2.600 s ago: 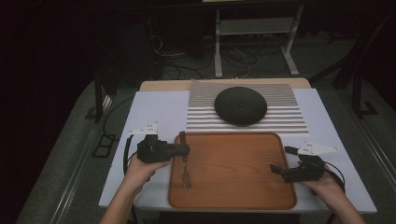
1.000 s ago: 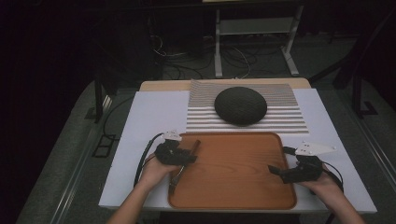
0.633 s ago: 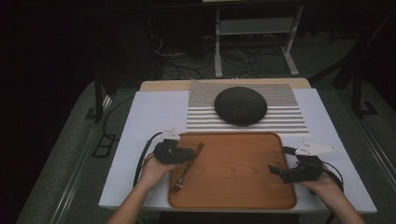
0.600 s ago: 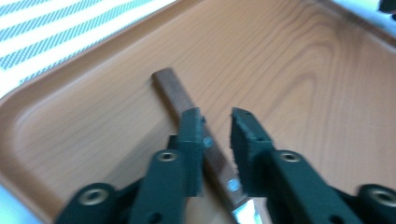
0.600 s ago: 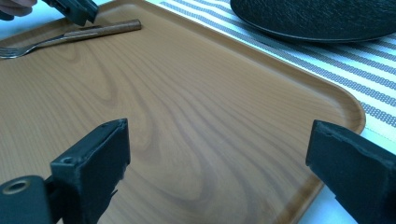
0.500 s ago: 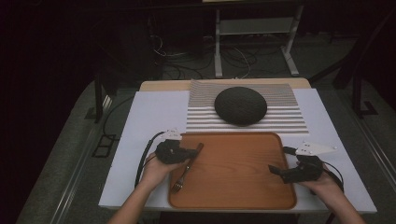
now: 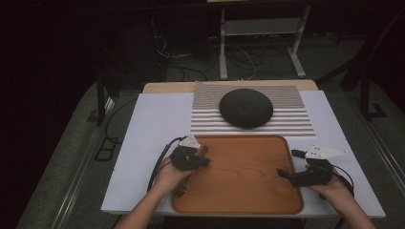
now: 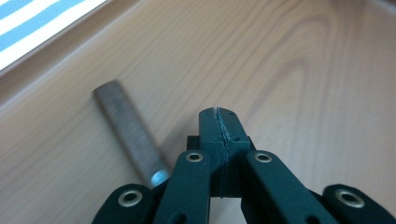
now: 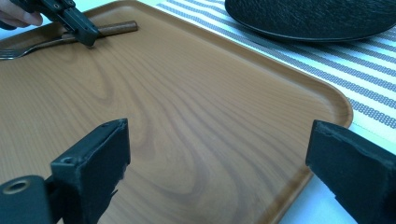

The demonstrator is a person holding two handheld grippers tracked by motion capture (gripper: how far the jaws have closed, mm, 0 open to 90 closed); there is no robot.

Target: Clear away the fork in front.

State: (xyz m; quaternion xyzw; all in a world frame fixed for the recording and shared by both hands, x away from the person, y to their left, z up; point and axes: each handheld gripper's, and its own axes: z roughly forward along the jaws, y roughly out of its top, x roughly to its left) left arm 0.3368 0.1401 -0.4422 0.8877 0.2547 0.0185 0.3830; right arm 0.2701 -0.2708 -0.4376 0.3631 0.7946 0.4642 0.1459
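Observation:
A fork [image 7: 181,191] with a brown handle [image 8: 126,123] lies slanted at the left end of the wooden tray [image 7: 248,176]. My left gripper [image 7: 206,162] is low over the tray, right beside the handle. Its jaws are shut flat against each other [image 8: 218,114] with nothing between them, and the handle runs past their left side. The right gripper view shows that gripper's tip [image 9: 88,37] down at the fork handle [image 9: 114,28]. My right gripper [image 7: 288,163] stands open at the tray's right end, its jaws wide apart [image 9: 219,135] over bare wood.
A black round plate [image 7: 246,107] sits on a striped mat [image 7: 296,125] just beyond the tray. A white cloth [image 7: 153,124] covers the table around them. The tray's raised rim [image 9: 336,107] runs along its far side.
The fork has swung from straight along the tray's left edge to a slant. My left gripper has moved onto the tray and a little to the right. The right gripper has kept still.

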